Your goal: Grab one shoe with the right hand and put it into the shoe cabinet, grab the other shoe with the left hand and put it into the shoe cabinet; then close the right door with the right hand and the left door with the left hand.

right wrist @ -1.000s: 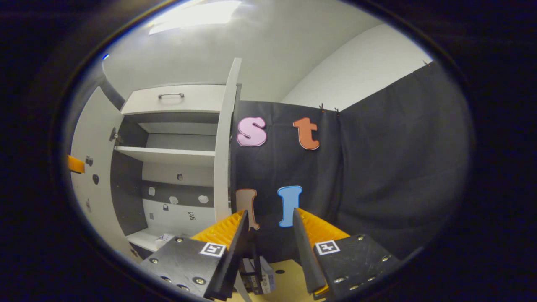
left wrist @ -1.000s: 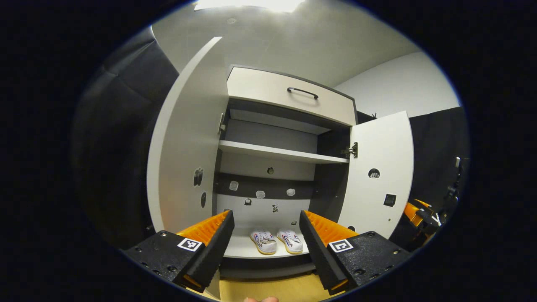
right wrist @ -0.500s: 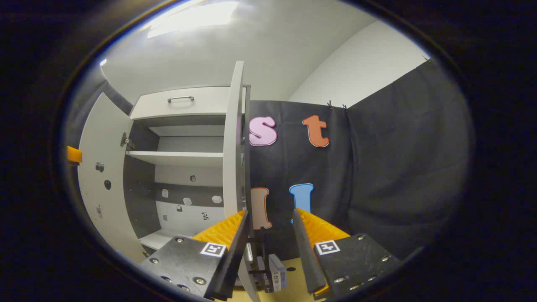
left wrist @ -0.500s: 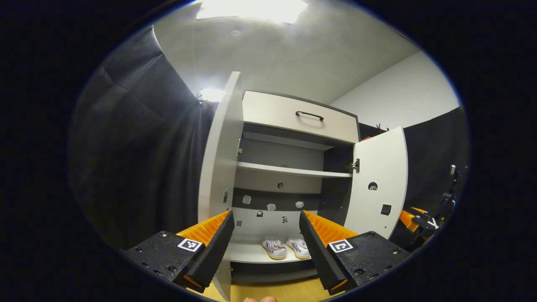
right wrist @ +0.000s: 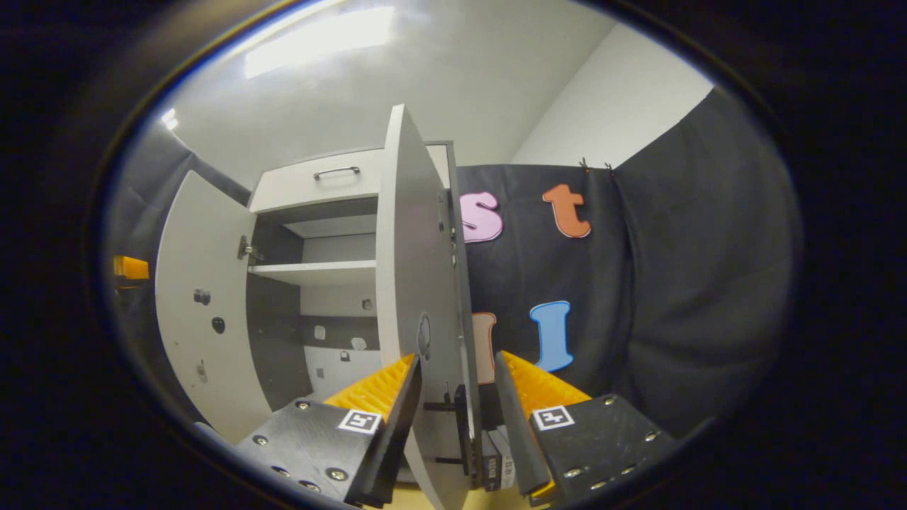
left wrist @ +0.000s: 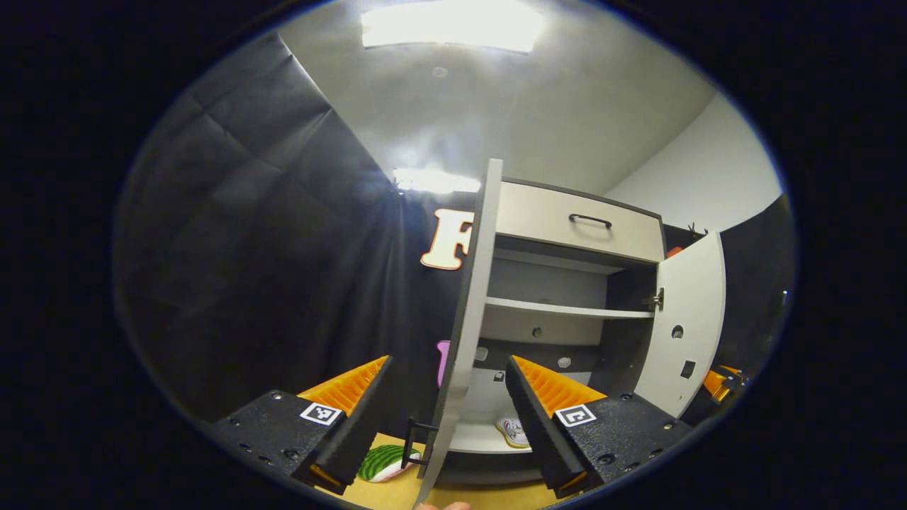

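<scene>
**Both claws lined up on the edges of the open cabinet doors**

In the left gripper view, the left claw (left wrist: pixel 448 397) was released, its fingers spread wide, with the edge of the shoe cabinet's left door (left wrist: pixel 464 333) standing between them. That door was seen almost edge-on, its dark handle (left wrist: pixel 414 443) sticking out low on the outer face. Past it the shoe cabinet (left wrist: pixel 567 283) stood open, with a drawer (left wrist: pixel 581 223) at the top and a shelf (left wrist: pixel 560 309) below it. One white shoe (left wrist: pixel 514 431) lay on the bottom board, partly hidden by the right-hand finger. A green, striped item (left wrist: pixel 386 464) lay on the wooden floor just outside the left door.

In the right gripper view, the right claw (right wrist: pixel 457 397) was likewise released, with the lower edge of the right door (right wrist: pixel 418 297) between its fingers. The door's handle (right wrist: pixel 460 418) showed between the fingers; whether either finger touched the door could not be told. The left door (right wrist: pixel 205 312) hung wide open on the far side.
</scene>
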{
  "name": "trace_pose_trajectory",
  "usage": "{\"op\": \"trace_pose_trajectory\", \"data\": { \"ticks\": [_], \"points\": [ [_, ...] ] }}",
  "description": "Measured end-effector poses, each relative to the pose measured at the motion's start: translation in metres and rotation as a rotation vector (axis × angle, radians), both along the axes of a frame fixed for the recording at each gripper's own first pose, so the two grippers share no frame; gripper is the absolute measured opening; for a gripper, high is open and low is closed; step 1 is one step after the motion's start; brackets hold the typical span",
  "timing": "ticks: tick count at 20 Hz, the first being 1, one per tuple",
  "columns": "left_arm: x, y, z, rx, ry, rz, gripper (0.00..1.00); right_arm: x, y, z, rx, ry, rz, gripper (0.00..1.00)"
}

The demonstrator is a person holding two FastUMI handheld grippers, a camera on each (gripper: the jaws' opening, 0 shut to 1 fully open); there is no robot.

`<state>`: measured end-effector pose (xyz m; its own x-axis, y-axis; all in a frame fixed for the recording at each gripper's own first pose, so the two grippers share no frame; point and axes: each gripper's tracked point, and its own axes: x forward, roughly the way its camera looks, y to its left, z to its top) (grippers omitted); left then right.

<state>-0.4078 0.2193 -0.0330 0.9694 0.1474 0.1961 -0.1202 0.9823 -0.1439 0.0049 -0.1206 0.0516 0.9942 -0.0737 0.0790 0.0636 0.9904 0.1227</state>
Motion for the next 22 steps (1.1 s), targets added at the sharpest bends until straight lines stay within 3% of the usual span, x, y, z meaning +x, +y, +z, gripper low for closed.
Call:
{"op": "trace_pose_trajectory", "data": {
  "ticks": [1, 2, 4, 5, 6, 9, 10, 13, 17, 22],
  "points": [
    [-0.001, 0.007, -0.001, -0.01, -0.003, 0.013, 0.99, 0.002, 0.005, -0.001, 0.004, 0.001, 0.015, 0.63],
    [-0.002, 0.015, -0.003, -0.016, -0.002, 0.029, 0.88, 0.004, 0.011, -0.001, 0.011, 0.003, 0.032, 0.63],
    [0.0, 0.028, -0.009, -0.014, 0.011, 0.065, 0.88, 0.008, 0.024, -0.003, 0.025, 0.008, 0.067, 0.63],
    [0.002, 0.034, -0.013, -0.01, 0.021, 0.081, 0.94, 0.012, 0.03, -0.003, 0.029, 0.008, 0.083, 0.63],
    [0.003, 0.038, -0.017, -0.005, 0.032, 0.095, 0.88, 0.014, 0.036, -0.004, 0.03, 0.008, 0.098, 0.63],
    [0.007, 0.044, -0.025, -0.011, 0.059, 0.117, 0.88, 0.024, 0.055, -0.006, 0.022, 0.016, 0.143, 0.63],
    [0.008, 0.046, -0.028, -0.016, 0.065, 0.121, 0.94, 0.027, 0.064, -0.009, 0.014, 0.029, 0.165, 0.63],
    [0.018, 0.054, -0.041, -0.025, 0.086, 0.134, 0.94, 0.034, 0.093, -0.018, -0.005, 0.057, 0.26, 0.63],
    [0.021, 0.062, -0.046, -0.019, 0.103, 0.156, 0.94, 0.039, 0.11, -0.02, -0.038, 0.048, 0.276, 0.6],
    [0.029, 0.061, -0.054, -0.008, 0.136, 0.143, 0.94, 0.045, 0.112, -0.026, -0.018, 0.058, 0.281, 0.63]
  ]
}}
